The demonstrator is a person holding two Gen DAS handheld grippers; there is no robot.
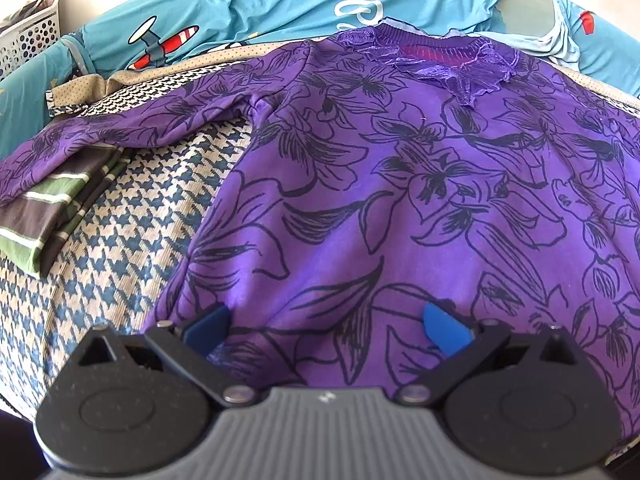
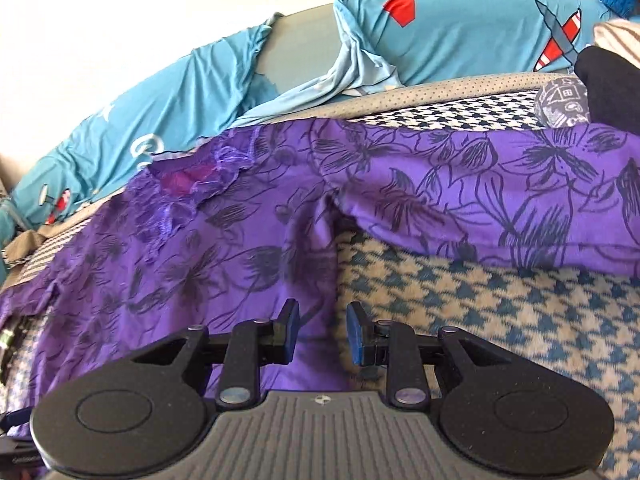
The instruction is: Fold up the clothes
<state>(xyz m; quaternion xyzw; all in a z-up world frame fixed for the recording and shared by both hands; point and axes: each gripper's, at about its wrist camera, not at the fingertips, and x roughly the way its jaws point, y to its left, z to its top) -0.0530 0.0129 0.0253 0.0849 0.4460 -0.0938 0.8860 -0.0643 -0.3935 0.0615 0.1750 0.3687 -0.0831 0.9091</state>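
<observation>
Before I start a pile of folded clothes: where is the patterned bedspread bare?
Two bare patches of houndstooth bedspread: under the purple top's spread sleeve, right of its body; and between the body and the striped garment. The far edge is crowded with blue bedding and a dark bundle.

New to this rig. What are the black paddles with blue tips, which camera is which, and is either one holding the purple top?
Those are hand-held two-finger grippers, one per hand, each with a fisheye camera looking along its fingers. The left gripper stands wide open over the hem of the purple floral long-sleeved top, which lies spread on a blue-and-cream houndstooth cover. The right gripper hovers at the top's side edge, jaws narrow but apart, gripping nothing. A folded green-and-brown striped garment lies under one sleeve; a teal cartoon-print sheet lies behind.
</observation>
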